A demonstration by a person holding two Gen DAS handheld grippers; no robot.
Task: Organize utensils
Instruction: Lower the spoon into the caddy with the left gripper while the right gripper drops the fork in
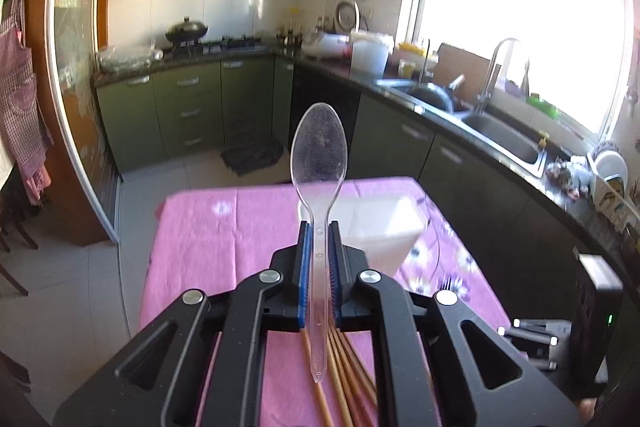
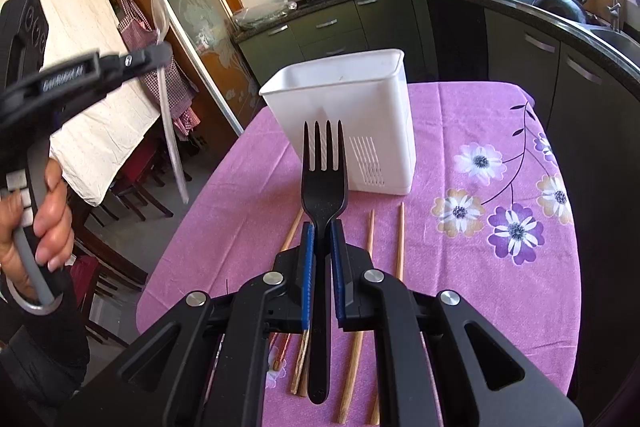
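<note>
spoon in the left, fork in the right, both up off the table

left gripper (image 1: 319, 227) first: its blue pads are clamped tight on the handle of a clear plastic spoon (image 1: 319, 155), bowl pointing up and away from the camera, handle end poking out below the jaws toward the lens. the spoon is clear of the table, hanging above the pink tablecloth (image 1: 208, 239). from the right wrist view you catch the same gripper (image 2: 158, 49) side-on at the left edge, spoon (image 2: 168, 107) tilted in its tip, and a hand (image 2: 44, 227) in a dark sleeve wrapped round the grip.

over to the right gripper (image 2: 320, 227): jaws pressed in on the neck of a black plastic fork (image 2: 323, 179), four tines up, handle running back down between the pads toward the camera. it too is held off the cloth.

just beyond the fork tines stands the white utensil holder (image 2: 348, 107), upright on the flowered tablecloth (image 2: 480, 259), open at the top, a slotted patch low on its near wall. inside looks bare from here, though the bottom is out of sight. in the left wrist view the holder (image 1: 384, 227) sits just right of the spoon's handle, partly behind the gripper.

down on the cloth, the wooden chopsticks (image 2: 399, 239) lie loose, several of them, roughly in line with the fingers, some hidden under the right gripper's body. the left wrist view shows a bunch of chopsticks (image 1: 348, 379) fanned below its jaws.

behind it all, the dark kitchen counter (image 1: 460, 107) curves round under a bright window.
</note>
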